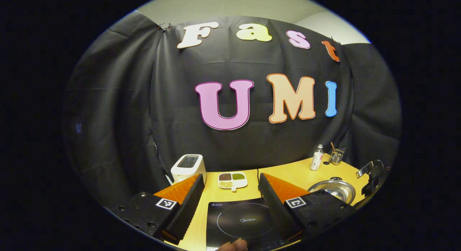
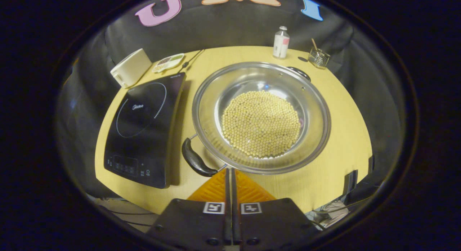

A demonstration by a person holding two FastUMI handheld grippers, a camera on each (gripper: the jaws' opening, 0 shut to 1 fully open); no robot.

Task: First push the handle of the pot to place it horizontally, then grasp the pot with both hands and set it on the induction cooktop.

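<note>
A steel pot holding yellow beans stands on the yellow table in the right gripper view. Its near black handle points toward the lower left; its far handle sits at the upper right rim. My right gripper is shut and empty, its tips just beside the near handle's right end and the pot's front rim. The black induction cooktop lies left of the pot. In the left gripper view my left gripper is open above the cooktop, with the pot off to its right.
A white toaster and a divided dish of beans stand behind the cooktop. A bottle and a glass with sticks stand at the back behind the pot. The table's front edge runs close below the pot.
</note>
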